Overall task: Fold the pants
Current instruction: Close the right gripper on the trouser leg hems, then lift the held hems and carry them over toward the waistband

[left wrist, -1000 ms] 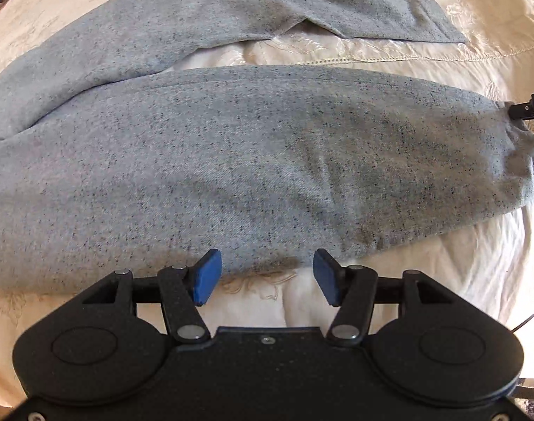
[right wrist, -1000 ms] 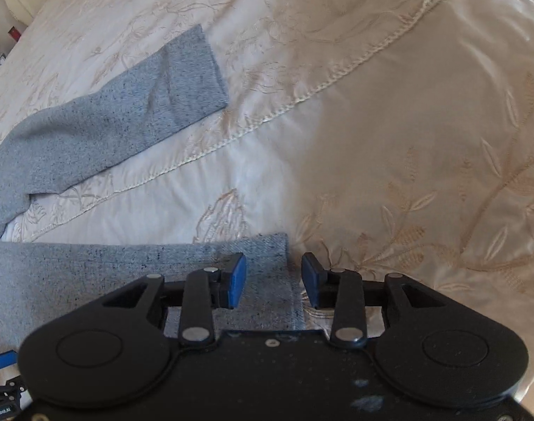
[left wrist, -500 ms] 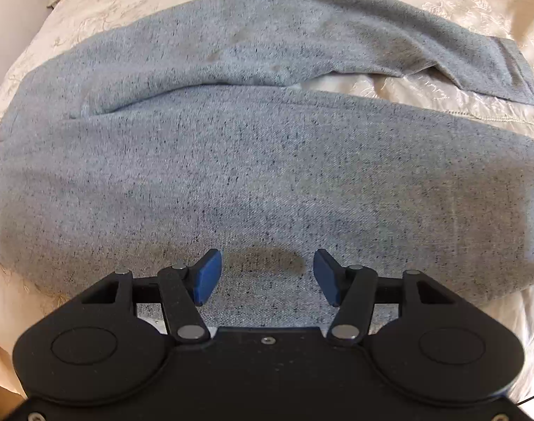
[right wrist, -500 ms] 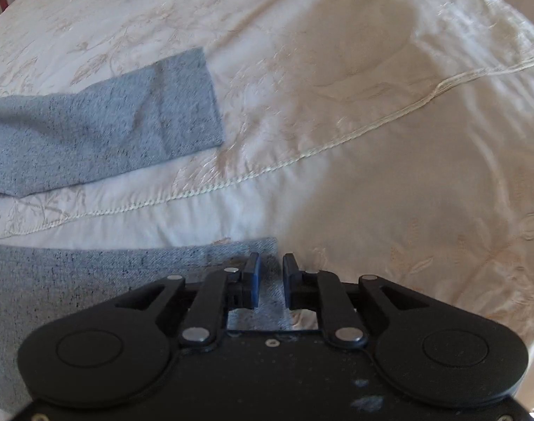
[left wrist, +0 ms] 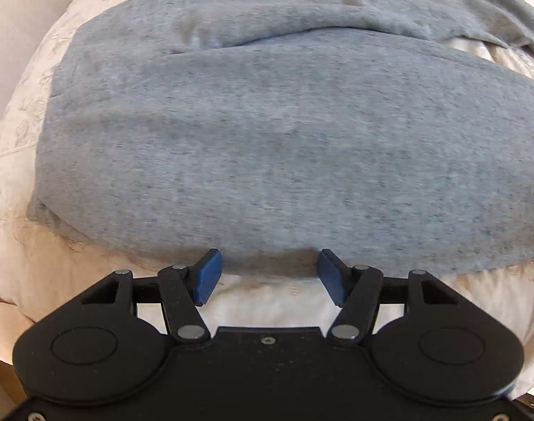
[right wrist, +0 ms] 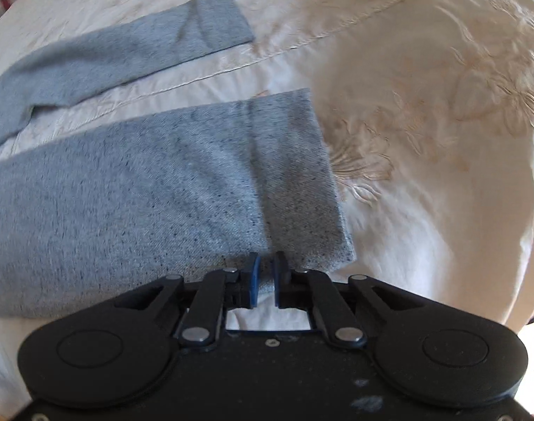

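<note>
Grey speckled pants [left wrist: 267,140] lie spread across a cream bedspread. In the left wrist view the waist end fills the frame. My left gripper [left wrist: 267,273] hovers at the pants' near edge, its jaws opening, and the blue pads [left wrist: 207,273] touch no cloth. In the right wrist view the near leg [right wrist: 161,193] ends in a hem at the right, and the far leg [right wrist: 126,52] lies apart behind it. My right gripper [right wrist: 265,273] is shut on the near edge of that leg, close to the hem.
The embroidered cream bedspread [right wrist: 424,140] stretches bare to the right of the leg hems. The bed's edge and a pale wall [left wrist: 18,35] show at the left in the left wrist view.
The left gripper has slid along the pants to the waist end and now sits at their near edge. The right gripper has closed on the leg's edge, and more of that leg shows.
</note>
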`<state>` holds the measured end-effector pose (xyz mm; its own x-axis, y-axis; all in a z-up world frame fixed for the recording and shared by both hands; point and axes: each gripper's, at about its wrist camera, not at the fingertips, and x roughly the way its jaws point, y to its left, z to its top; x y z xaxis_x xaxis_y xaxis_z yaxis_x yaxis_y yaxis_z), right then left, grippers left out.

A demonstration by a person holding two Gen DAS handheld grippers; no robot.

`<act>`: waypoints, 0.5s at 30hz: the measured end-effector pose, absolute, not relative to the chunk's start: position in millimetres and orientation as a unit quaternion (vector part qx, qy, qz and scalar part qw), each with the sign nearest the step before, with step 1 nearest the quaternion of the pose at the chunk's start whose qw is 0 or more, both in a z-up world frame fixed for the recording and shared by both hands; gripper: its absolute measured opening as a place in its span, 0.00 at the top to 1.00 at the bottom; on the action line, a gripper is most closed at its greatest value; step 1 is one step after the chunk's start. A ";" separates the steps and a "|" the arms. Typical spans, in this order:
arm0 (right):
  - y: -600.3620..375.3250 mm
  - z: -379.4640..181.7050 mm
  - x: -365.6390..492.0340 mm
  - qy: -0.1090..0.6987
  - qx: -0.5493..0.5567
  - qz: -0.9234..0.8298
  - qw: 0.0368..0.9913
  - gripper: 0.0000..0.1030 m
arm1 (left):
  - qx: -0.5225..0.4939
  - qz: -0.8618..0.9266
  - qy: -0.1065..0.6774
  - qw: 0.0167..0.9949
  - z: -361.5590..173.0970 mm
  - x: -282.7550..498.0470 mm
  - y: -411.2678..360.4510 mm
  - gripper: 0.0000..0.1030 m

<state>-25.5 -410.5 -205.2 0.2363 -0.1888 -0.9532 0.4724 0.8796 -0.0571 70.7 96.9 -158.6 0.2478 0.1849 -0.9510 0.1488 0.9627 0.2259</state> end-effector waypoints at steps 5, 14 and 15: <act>-413.0 -184.6 -6.5 0.589 0.044 -0.286 0.754 0.88 | 0.144 0.014 0.585 0.798 -109.2 116.5 121.8 0.39; -436.8 -112.6 98.6 0.499 0.166 -0.231 0.819 0.77 | 0.112 -0.026 0.509 0.853 -50.2 224.0 76.7 0.39; -436.3 -112.1 112.4 0.495 0.179 -0.224 0.820 0.77 | 0.102 -0.032 0.506 0.856 -51.3 234.9 70.8 0.39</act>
